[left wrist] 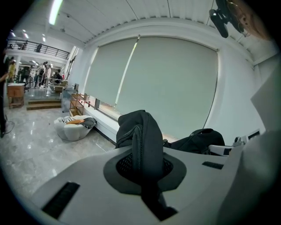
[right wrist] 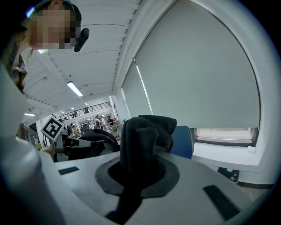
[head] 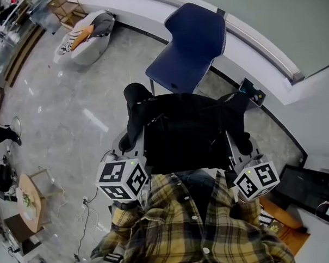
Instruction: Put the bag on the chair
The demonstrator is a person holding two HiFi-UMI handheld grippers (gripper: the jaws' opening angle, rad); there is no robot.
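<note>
A black bag [head: 186, 132] hangs in front of me, held up between both grippers. My left gripper [head: 127, 142] is shut on a padded black strap [left wrist: 142, 140] at the bag's left side. At the right side, my right gripper [head: 245, 146] is shut on another bunched fold of the bag [right wrist: 142, 143]. The blue chair [head: 190, 45] stands just beyond the bag with its seat bare, and its back [right wrist: 182, 141] shows behind the held fabric in the right gripper view. The jaw tips are hidden under the fabric.
A low white window ledge [head: 259, 48] runs behind the chair. A white beanbag [head: 87, 36] lies on the floor at far left. A small round wooden table [head: 29, 202] stands at lower left, a black flat case [head: 308, 187] at right. People stand in the distance.
</note>
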